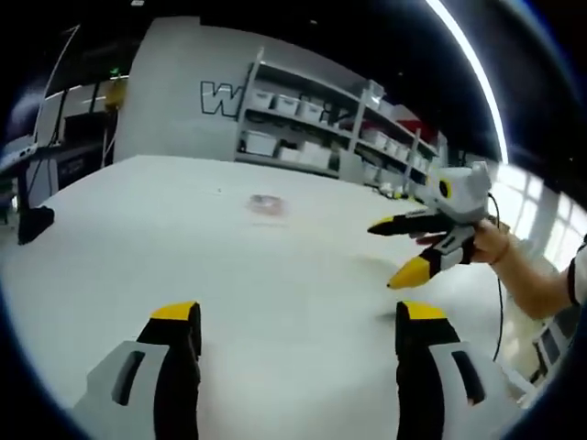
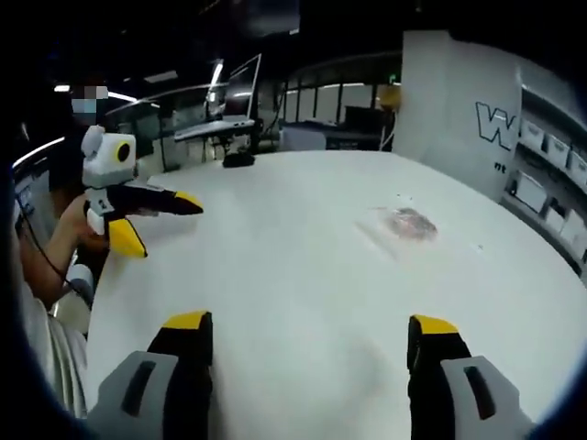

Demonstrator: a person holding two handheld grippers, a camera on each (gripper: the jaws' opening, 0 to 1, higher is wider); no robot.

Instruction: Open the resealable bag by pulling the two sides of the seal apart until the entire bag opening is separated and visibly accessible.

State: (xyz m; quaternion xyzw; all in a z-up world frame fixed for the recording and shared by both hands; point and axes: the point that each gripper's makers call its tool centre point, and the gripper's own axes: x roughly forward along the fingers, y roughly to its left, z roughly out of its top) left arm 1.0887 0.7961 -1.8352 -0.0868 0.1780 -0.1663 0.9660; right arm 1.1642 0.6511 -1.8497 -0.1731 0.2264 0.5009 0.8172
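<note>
A wide white bench (image 2: 303,275) carries a single small clear bag (image 2: 402,223), lying flat and sealed as far as can be told, at about 1 o'clock in the right gripper view and 12 o'clock, well out, in the left gripper view (image 1: 265,204). The left gripper (image 1: 298,316) hovers over bare bench with jaws wide apart and nothing between them; the right gripper (image 2: 312,325) does the same, jaws spread and empty. Both sit well apart from the bag, so the opening has not begun. The risk ahead, in judgement: the thin, flat film offers little edge to pinch, and jaws closing on both layers at once, or sliding the bag across the smooth bench, would leave the seal shut. Shelves (image 1: 312,119) of bins line the far wall, where a large "W" (image 2: 489,124) starts a word otherwise unreadable.
</note>
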